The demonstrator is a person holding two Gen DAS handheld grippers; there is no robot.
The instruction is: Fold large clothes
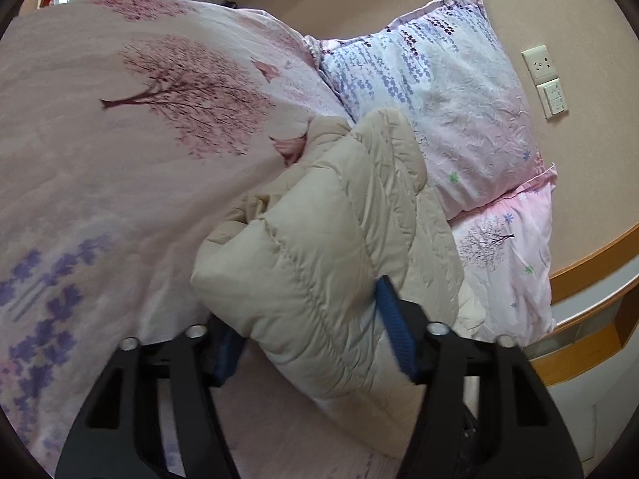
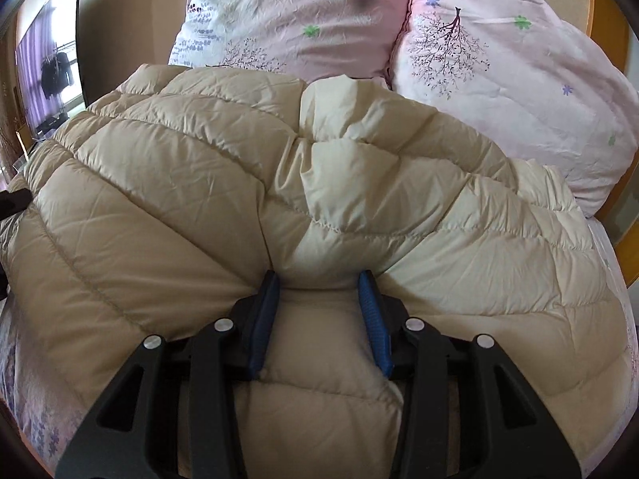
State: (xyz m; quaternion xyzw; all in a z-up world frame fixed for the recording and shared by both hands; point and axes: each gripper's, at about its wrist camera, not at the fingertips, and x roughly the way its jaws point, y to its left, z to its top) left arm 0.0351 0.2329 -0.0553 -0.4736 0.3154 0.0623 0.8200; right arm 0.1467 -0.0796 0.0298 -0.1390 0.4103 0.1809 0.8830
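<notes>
A beige quilted puffer jacket (image 1: 319, 231) lies bunched on a bed with a pink floral cover (image 1: 100, 151). In the left wrist view my left gripper (image 1: 307, 319) has its blue-padded jaws around a thick fold of the jacket; the left pad is mostly hidden under the fabric. In the right wrist view the jacket (image 2: 279, 183) fills the frame, and my right gripper (image 2: 318, 299) is shut on a bulging fold of it, with both blue pads pressing into the fabric.
Two pink-and-white floral pillows (image 1: 447, 92) (image 2: 499, 64) lean against the wall behind the jacket. A wall socket and switch (image 1: 547, 80) sit at the right. A wooden bed frame edge (image 1: 587, 271) runs along the right. A window with purple curtains (image 2: 44, 64) shows at the left.
</notes>
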